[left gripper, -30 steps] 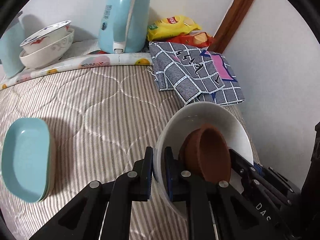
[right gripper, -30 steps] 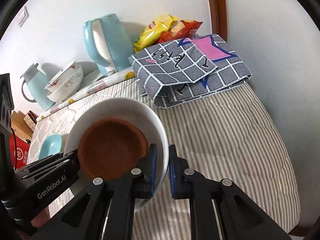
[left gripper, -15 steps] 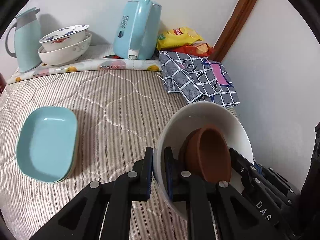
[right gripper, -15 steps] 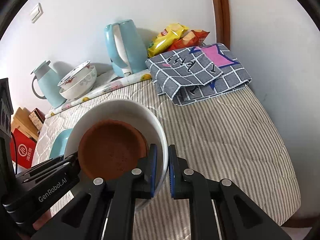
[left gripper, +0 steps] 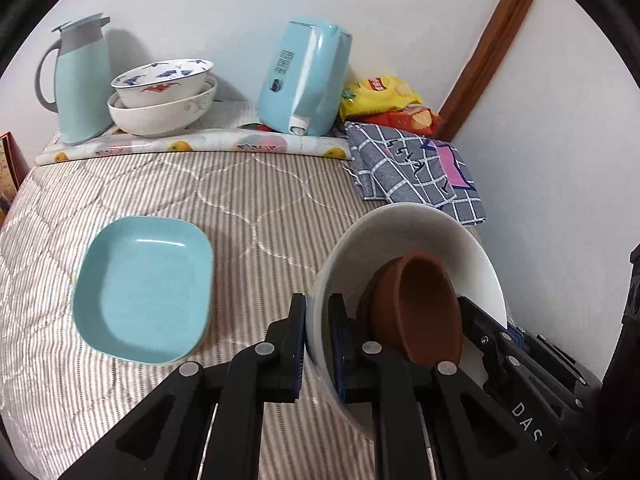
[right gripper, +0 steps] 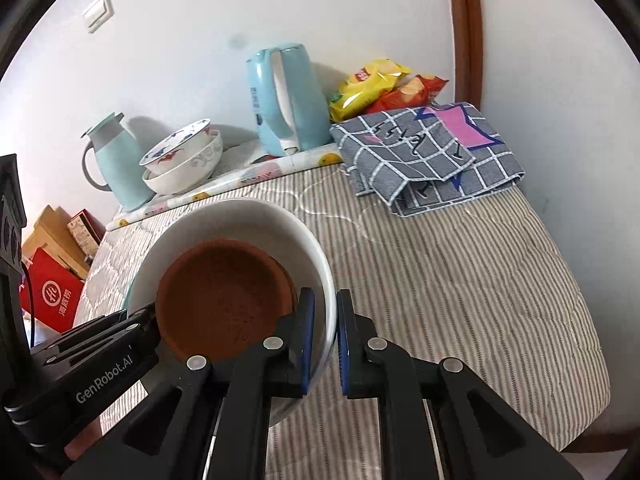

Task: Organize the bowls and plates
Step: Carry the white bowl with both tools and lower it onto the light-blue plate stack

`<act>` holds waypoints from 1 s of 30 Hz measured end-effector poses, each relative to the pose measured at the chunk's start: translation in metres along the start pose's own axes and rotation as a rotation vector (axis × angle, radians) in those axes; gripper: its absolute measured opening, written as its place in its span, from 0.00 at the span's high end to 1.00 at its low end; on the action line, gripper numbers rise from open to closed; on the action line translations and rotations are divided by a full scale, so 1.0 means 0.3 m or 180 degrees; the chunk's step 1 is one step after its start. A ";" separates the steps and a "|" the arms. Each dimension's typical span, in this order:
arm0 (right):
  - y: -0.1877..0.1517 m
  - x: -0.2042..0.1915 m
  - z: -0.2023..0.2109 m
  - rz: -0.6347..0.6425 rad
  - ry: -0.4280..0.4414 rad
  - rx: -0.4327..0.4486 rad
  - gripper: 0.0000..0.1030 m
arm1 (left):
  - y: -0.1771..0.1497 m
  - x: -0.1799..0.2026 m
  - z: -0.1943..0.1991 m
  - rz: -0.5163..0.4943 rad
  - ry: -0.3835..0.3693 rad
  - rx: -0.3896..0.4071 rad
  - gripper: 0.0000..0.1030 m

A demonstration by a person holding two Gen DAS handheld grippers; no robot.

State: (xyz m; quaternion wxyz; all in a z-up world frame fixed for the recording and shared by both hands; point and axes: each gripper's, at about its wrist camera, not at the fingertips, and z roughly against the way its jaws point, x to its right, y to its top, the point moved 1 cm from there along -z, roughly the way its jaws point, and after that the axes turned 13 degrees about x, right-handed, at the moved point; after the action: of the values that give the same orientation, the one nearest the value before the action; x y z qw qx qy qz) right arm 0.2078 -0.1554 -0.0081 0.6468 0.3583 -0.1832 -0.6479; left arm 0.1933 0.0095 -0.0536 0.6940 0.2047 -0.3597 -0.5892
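The white bowl point(left gripper: 404, 240) is in the air above the striped bed cover point(left gripper: 248, 208), near the right side of the bed, and it carries a smaller brown bowl point(left gripper: 420, 304) inside it. Two grippers hold it together. The left gripper point(left gripper: 318, 344) is clamped on the left part of the rim, with one pad inside the wall and one pad outside. The right gripper point(right gripper: 326, 344) is clamped in the same way on the opposite part of the rim. Both pairs of jaws are almost together, with only the thin wall between them.

The white bowl looks like glazed ceramic, so I judge it stiff, rather heavy and easy to break. The glaze is probably slippery for the pads. The rim is the only place where such narrow jaws can take hold, and two grips on opposite sides keep it balanced. With one grip only, I think the bowl would turn down around the pads.

The brown bowl is not held by anything. It lies loose and leans against the wall of the white bowl, so it can slide or knock if the white bowl tilts more. It is better to keep the white bowl level and to move both hands at the same speed.

The blue dish point(left gripper: 144, 288) lies on the cover to the left. Two patterned bowls point(left gripper: 164, 96) stand stacked at the back, between a jug point(left gripper: 78, 80) and a kettle point(left gripper: 304, 80).
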 end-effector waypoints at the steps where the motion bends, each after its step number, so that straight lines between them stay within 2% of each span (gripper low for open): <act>1: 0.000 -0.011 0.001 0.0007 0.0008 0.0007 0.90 | 0.002 -0.011 0.006 0.0002 0.0003 0.0007 0.89; 30: 0.016 -0.251 -0.057 0.0196 0.0193 -0.0007 0.90 | 0.061 -0.246 0.057 0.0209 0.0141 0.0089 0.89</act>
State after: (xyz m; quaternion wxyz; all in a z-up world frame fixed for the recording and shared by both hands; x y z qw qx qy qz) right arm 0.2159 -0.0789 0.0008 0.6720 0.3712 -0.1736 -0.6168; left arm 0.1896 0.0872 -0.0485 0.7178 0.2155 -0.3589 -0.5564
